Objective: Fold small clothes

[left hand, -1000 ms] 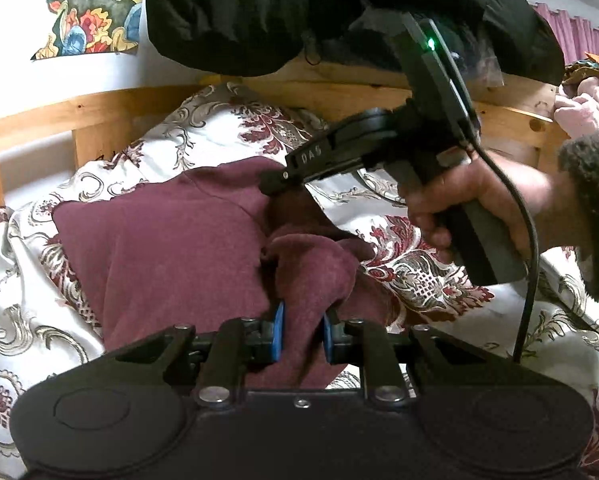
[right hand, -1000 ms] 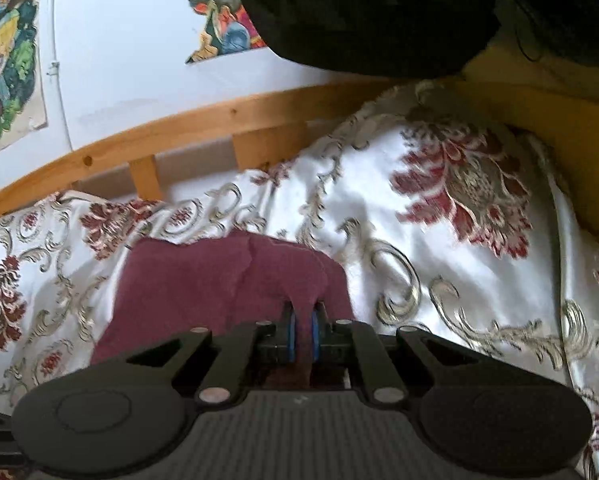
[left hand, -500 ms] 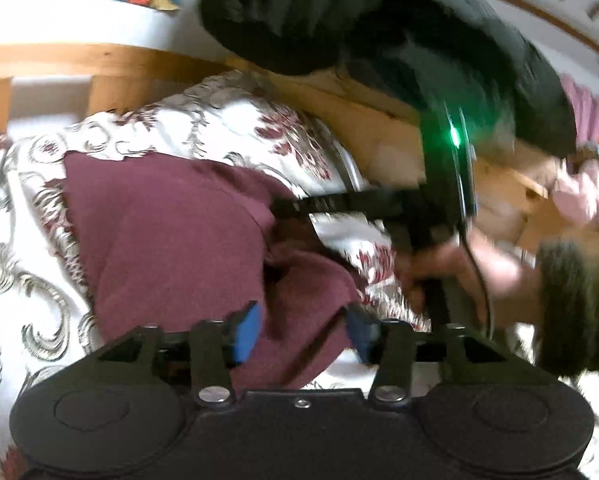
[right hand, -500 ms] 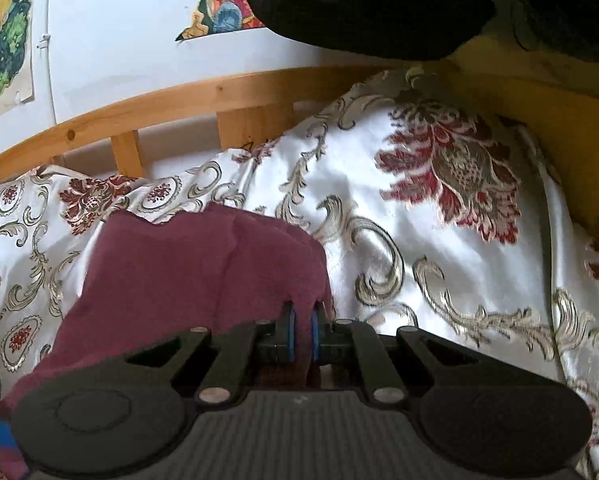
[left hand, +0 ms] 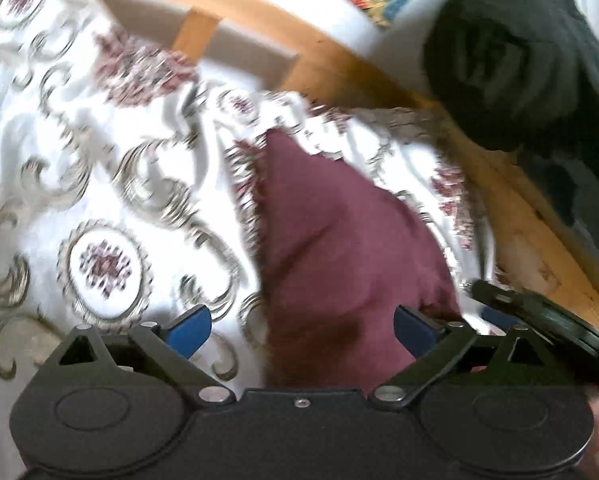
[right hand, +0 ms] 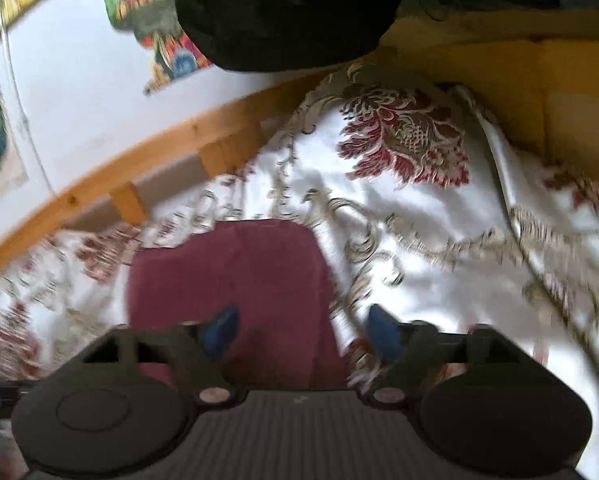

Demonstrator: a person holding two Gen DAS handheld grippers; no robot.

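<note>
One maroon garment (left hand: 339,248), one patterned bedspread (left hand: 99,184), two grippers, and seemingly two wall pictures (right hand: 159,20).

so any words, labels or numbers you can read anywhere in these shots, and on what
None can be read.
Wall posters: colourful pictures, blurred; no lettering can be made out.
Left gripper, right gripper: no marking shows on either body.
Maroon garment, patterned bedspread: no print or tag visible.

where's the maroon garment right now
The maroon garment lies on the floral bedspread, just ahead of both wrist cameras. It sits between the spread blue pads of the left gripper, near the wooden bed rail.
</note>
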